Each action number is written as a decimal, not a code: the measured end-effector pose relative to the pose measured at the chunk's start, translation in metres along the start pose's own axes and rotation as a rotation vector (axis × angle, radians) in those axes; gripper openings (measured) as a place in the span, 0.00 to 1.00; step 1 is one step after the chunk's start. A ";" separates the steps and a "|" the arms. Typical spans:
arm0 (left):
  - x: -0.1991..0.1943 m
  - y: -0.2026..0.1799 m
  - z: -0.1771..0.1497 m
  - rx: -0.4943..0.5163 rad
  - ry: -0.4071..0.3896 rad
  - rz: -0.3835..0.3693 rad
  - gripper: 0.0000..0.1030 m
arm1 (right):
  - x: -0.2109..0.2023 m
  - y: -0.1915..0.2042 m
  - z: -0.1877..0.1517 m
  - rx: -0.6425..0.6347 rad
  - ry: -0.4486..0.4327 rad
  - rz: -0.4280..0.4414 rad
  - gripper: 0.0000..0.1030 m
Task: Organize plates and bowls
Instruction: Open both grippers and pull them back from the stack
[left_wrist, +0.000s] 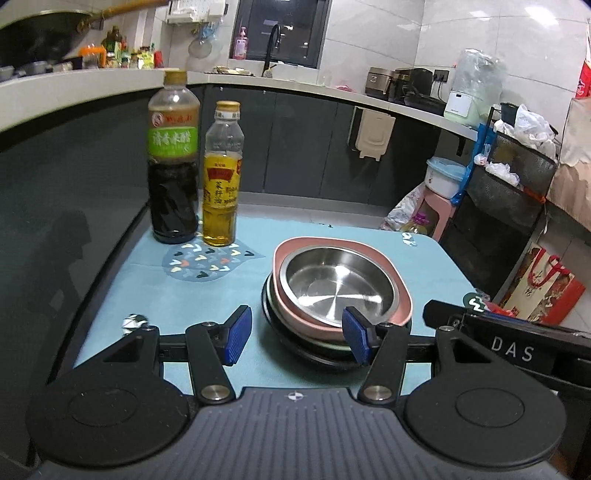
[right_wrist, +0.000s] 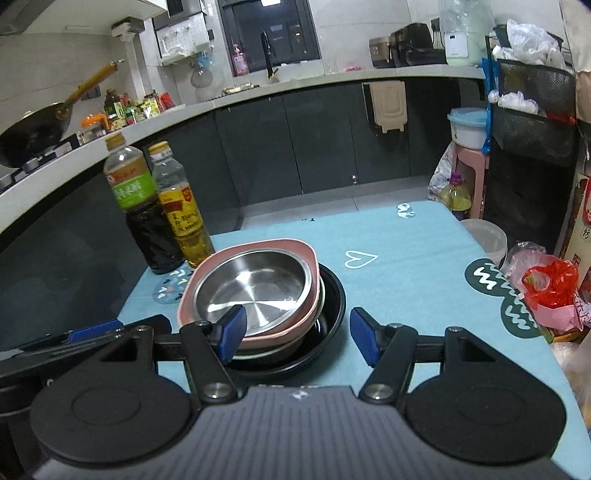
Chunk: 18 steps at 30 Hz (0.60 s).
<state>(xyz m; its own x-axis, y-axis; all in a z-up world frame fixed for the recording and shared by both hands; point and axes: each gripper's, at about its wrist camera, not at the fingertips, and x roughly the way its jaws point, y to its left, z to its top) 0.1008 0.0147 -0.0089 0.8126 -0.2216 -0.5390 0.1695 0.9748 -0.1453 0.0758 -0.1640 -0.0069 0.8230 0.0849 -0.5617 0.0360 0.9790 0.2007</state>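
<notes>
A steel bowl (left_wrist: 338, 282) sits in a pink square dish (left_wrist: 400, 295), stacked on a pale plate and a black plate (left_wrist: 325, 360) on the light-blue table mat (left_wrist: 147, 295). My left gripper (left_wrist: 297, 334) is open and empty just in front of the stack, its right pad (left_wrist: 356, 334) over the stack's near rim. In the right wrist view the same steel bowl (right_wrist: 258, 291), pink dish (right_wrist: 258, 246) and black plate (right_wrist: 334, 295) lie ahead. My right gripper (right_wrist: 297, 334) is open and empty, its left pad (right_wrist: 232, 326) over the bowl's near rim.
A dark vinegar bottle (left_wrist: 173, 162) and a yellow oil bottle (left_wrist: 221, 177) stand at the mat's far left, on a patterned coaster (left_wrist: 207, 262). A red plastic bag (right_wrist: 550, 284) lies at the table's right edge. Kitchen counters curve behind.
</notes>
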 end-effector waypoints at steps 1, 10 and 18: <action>-0.006 -0.001 -0.002 0.004 -0.001 0.012 0.50 | -0.005 0.001 -0.002 -0.001 -0.007 -0.003 0.60; -0.047 -0.009 -0.019 0.033 -0.003 0.050 0.50 | -0.043 0.015 -0.016 -0.014 -0.062 -0.028 0.60; -0.078 -0.018 -0.038 0.068 0.001 0.067 0.51 | -0.073 0.022 -0.030 -0.007 -0.091 -0.035 0.60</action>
<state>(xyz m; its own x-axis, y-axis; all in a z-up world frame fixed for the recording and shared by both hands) 0.0130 0.0137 0.0044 0.8229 -0.1559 -0.5464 0.1522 0.9870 -0.0523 -0.0001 -0.1436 0.0143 0.8696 0.0338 -0.4927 0.0617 0.9824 0.1764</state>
